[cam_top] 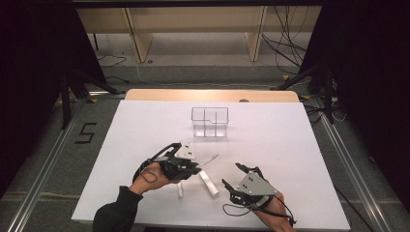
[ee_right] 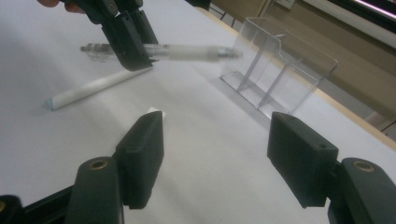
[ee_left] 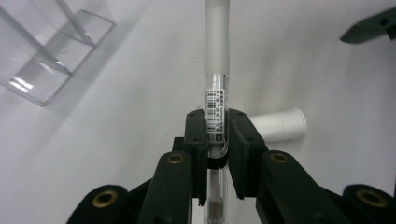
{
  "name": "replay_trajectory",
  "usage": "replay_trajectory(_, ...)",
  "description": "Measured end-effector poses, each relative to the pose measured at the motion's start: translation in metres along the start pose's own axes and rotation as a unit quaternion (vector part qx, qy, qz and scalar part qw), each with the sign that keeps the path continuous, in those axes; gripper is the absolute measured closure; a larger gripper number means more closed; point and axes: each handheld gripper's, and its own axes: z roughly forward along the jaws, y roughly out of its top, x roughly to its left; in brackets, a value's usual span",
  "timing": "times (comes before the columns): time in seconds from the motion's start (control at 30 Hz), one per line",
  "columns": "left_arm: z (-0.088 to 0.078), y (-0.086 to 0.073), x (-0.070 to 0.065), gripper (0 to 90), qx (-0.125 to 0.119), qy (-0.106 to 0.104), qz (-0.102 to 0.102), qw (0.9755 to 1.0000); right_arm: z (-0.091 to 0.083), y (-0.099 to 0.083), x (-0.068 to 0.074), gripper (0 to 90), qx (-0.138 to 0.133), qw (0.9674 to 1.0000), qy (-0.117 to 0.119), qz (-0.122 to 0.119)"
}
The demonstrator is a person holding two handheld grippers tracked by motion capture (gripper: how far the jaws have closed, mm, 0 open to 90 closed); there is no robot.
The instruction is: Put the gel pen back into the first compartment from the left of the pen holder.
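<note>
Pen (ee_left: pixel 217 100): clear barrel with barcode label and frosted white grip, clamped near mid-barrel in the left tool (ee_left: pixel 217 135). Held roughly level above the bench (cam_top: pixel 145 125), tip toward the clear organizer (cam_top: pixel 210 122).

clear plastic pen (ee_left: pixel 217 93): frosted white cap, black barcode label | tongs (ee_left: pixel 217 135): black | tabletop (cam_top: pixel 145 125): white | clear acrylic organiser (cam_top: pixel 209 122): colourless

A white table (cam_top: pixel 145 125) with a wooden far edge stands on grey floor (cam_top: pixel 203 72). Behind it are pale wooden panels (cam_top: pixel 193 19), black drapes (cam_top: pixel 29 58), loose cables (cam_top: pixel 285 43) and a floor mark "5" (cam_top: pixel 86 133).
</note>
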Motion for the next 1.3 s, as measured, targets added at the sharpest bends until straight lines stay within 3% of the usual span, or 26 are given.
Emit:
replay_trajectory(0.1,-0.003,0.0,0.005,78.6,-0.018,0.018,-0.025,0.9994,-0.002,-0.003,-0.006,35.2,-0.005,0.9995,0.005,0.03)
replay_trajectory(0.27,-0.007,-0.002,0.011,78.6,-0.051,0.041,-0.067,0.9956,-0.003,-0.008,-0.013,34.0,-0.007,0.9968,0.017,0.078)
replay_trajectory(0.43,-0.012,-0.004,0.019,78.6,-0.085,0.055,-0.104,0.9894,-0.002,-0.012,-0.016,32.7,0.0,0.9936,0.024,0.111)
replay_trajectory(0.63,-0.015,-0.004,0.026,78.6,-0.118,0.067,-0.139,0.9809,-0.001,-0.012,-0.009,30.5,0.011,0.9944,0.035,0.099)
replay_trajectory(0.9,-0.014,0.002,0.039,78.6,-0.151,0.088,-0.171,0.9698,-0.002,-0.015,-0.008,30.1,0.013,0.9926,0.041,0.114)
replay_trajectory(0.97,-0.011,0.002,0.045,78.6,-0.153,0.079,-0.185,0.9675,-0.004,-0.016,-0.008,29.9,0.013,0.9922,0.042,0.117)
replay_trajectory(1.03,-0.01,0.004,0.049,78.6,-0.165,0.073,-0.201,0.963,-0.005,-0.017,-0.009,29.4,0.015,0.9917,0.043,0.121)
replay_trajectory(1.2,-0.009,0.013,0.06,78.6,-0.167,0.083,-0.203,0.9611,-0.006,-0.02,-0.008,28.9,0.017,0.9907,0.044,0.128)
replay_trajectory(1.3,-0.009,0.019,0.068,78.6,-0.178,0.088,-0.215,0.9562,-0.007,-0.02,-0.007,28.9,0.015,0.9914,0.043,0.123)
